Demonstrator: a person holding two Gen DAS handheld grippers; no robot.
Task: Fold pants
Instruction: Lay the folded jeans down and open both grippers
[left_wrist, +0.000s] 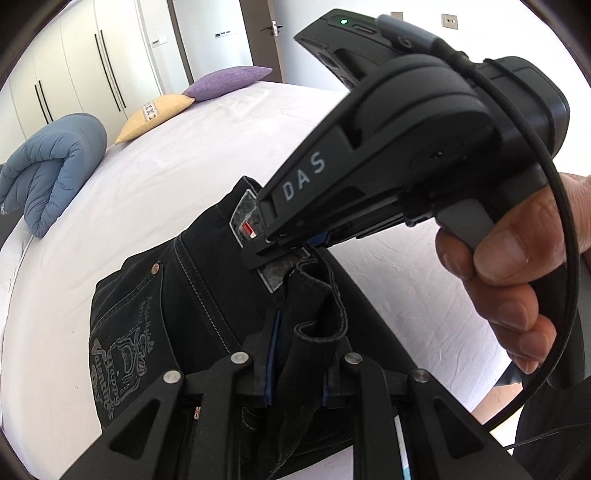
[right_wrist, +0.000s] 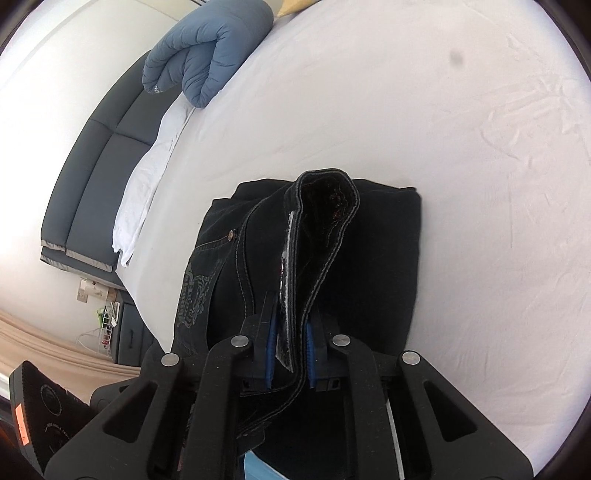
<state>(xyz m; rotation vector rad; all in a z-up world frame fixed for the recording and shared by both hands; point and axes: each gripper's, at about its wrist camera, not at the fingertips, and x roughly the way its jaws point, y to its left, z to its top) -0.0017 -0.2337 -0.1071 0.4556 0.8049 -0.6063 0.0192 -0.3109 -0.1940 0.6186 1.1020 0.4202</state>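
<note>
Black pants (left_wrist: 177, 295) with a printed back pocket lie folded on the white bed; they also show in the right wrist view (right_wrist: 376, 258). My left gripper (left_wrist: 295, 369) is shut on a fold of the waistband, blue pads pinching the cloth. My right gripper (right_wrist: 291, 350) is shut on the waistband edge with its grey label. In the left wrist view the right gripper (left_wrist: 266, 240) comes in from the upper right, held by a hand, its tips on the label.
White bed sheet (right_wrist: 461, 147) spreads around the pants. A rolled blue duvet (left_wrist: 55, 166) and yellow (left_wrist: 155, 114) and purple (left_wrist: 229, 81) pillows lie at the far side. A dark headboard (right_wrist: 92, 177) stands at the left.
</note>
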